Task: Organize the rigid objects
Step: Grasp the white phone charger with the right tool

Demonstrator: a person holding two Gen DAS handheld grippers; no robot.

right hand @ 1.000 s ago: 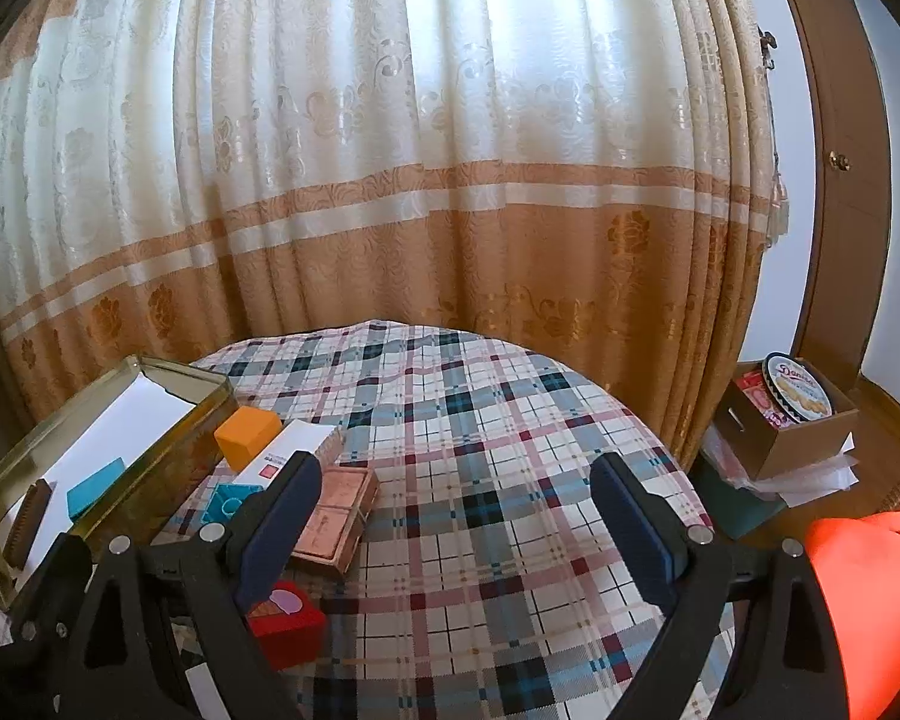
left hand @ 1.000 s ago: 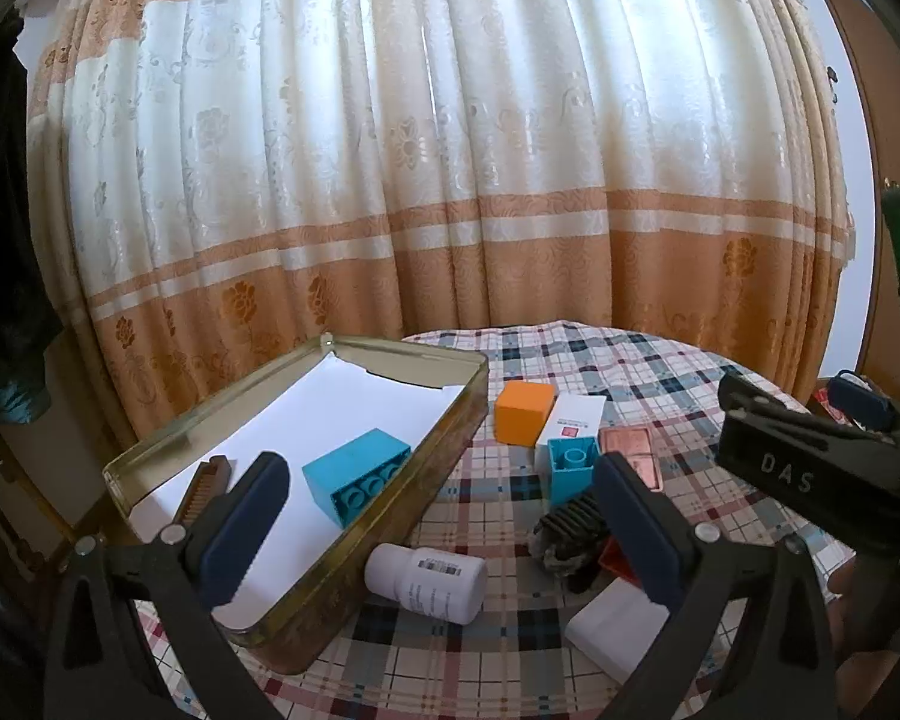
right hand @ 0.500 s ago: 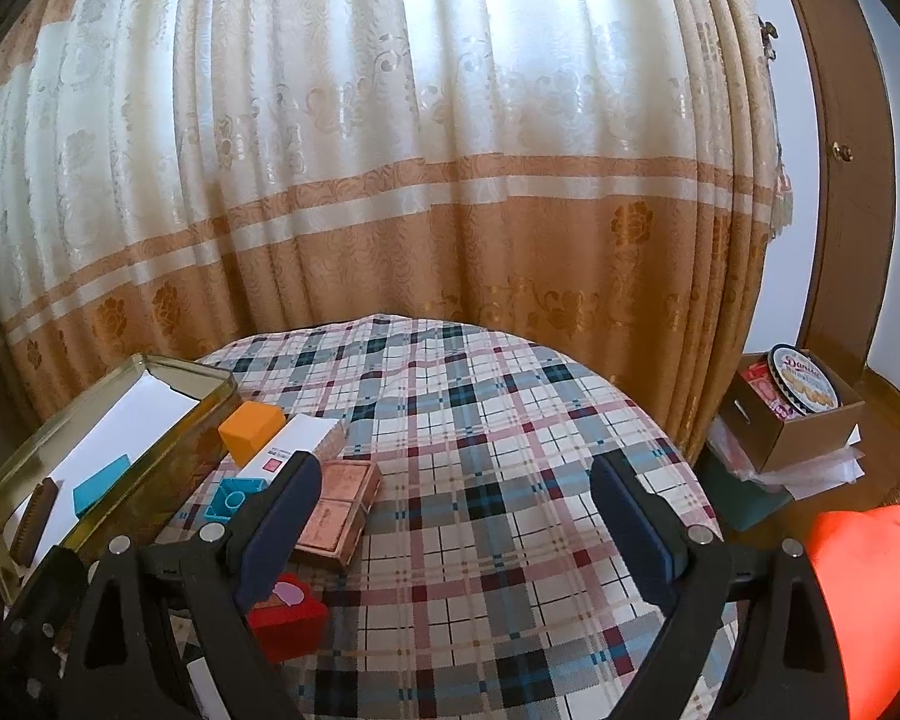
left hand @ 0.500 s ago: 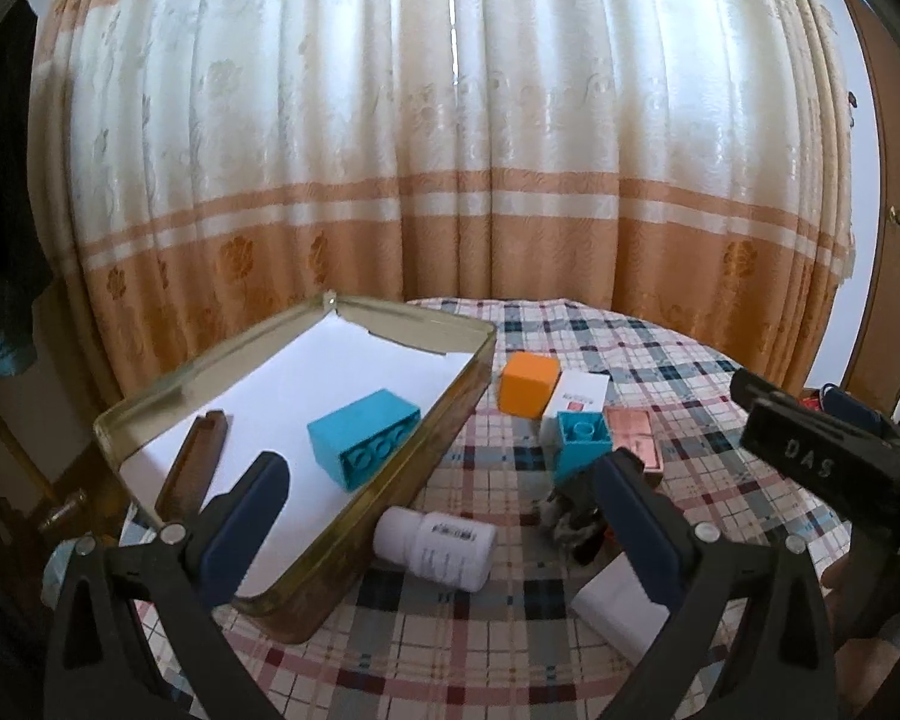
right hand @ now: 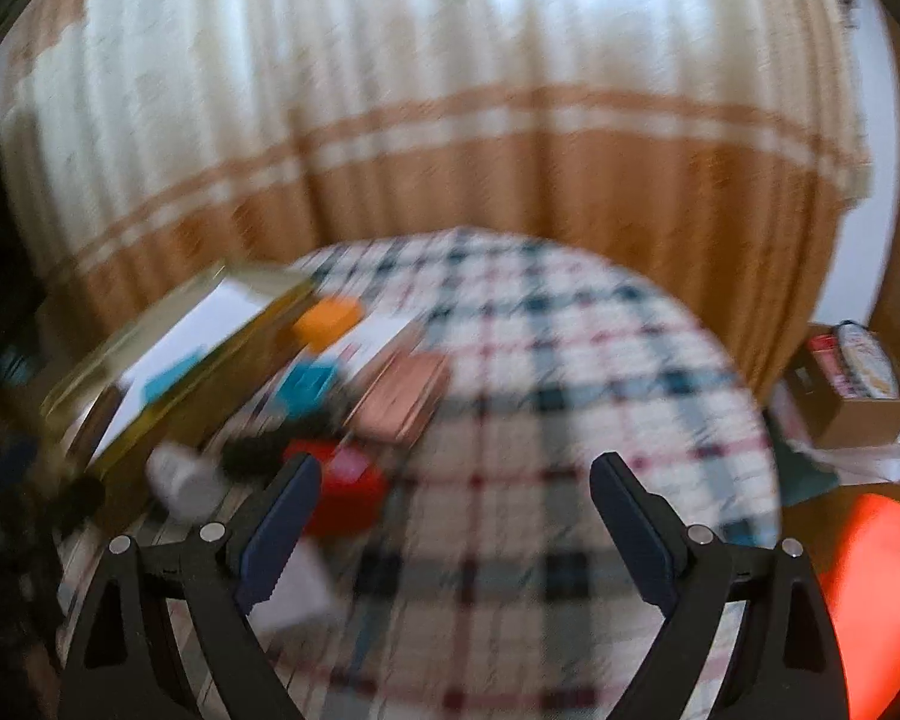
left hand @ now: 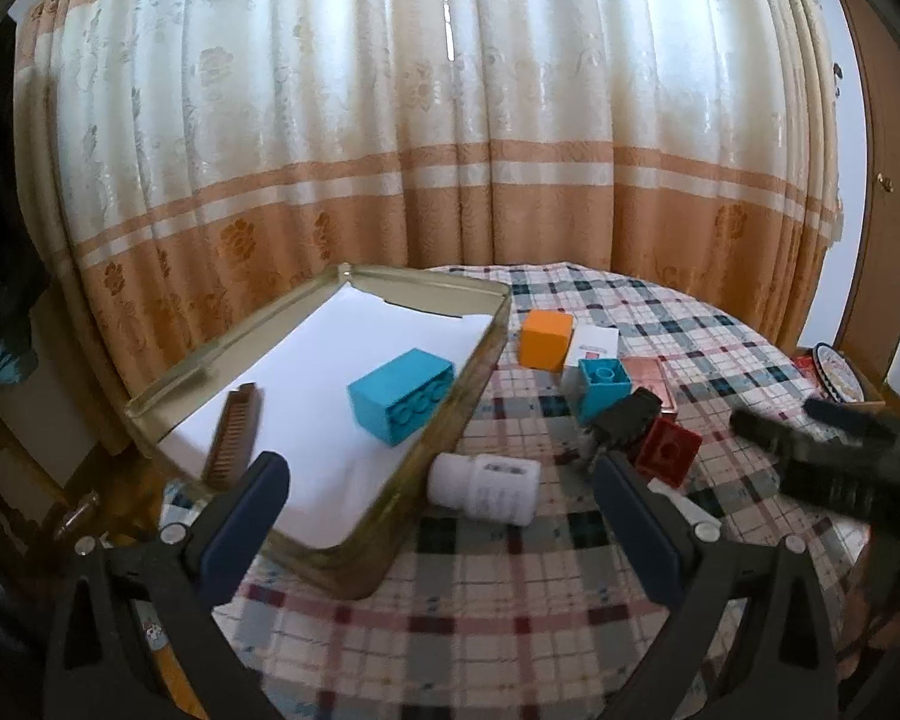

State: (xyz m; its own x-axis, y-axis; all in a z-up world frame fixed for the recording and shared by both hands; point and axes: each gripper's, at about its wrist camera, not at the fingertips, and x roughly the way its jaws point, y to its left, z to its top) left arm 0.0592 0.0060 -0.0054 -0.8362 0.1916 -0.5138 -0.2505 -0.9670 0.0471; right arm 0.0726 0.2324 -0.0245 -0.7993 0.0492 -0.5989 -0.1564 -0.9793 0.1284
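Observation:
A gold tin tray [left hand: 480, 360] lined with white paper holds a blue brick [left hand: 402, 396] and a brown comb [left hand: 234, 435]. Beside it on the checked table lie a white pill bottle [left hand: 486, 487], an orange cube [left hand: 547, 339], a small blue brick [left hand: 603, 387], a black object [left hand: 624, 420], a red brick [left hand: 669, 450] and a copper box [left hand: 651, 373]. My left gripper [left hand: 441, 531] is open and empty above the tray's near corner. My right gripper [right hand: 456, 522] is open and empty above the table; its view is blurred, showing the red brick [right hand: 348, 486] and bottle [right hand: 186, 480].
A white box [left hand: 594, 345] lies by the orange cube. Curtains hang behind the round table [right hand: 570, 360]. A cardboard box with a biscuit tin [right hand: 858, 384] stands on the floor at the right. An orange cloth [right hand: 876, 576] is at the lower right.
The left gripper has pulled back and risen, showing more of the table. The right gripper is moving fast to the left, blurring its view and nearing the red brick.

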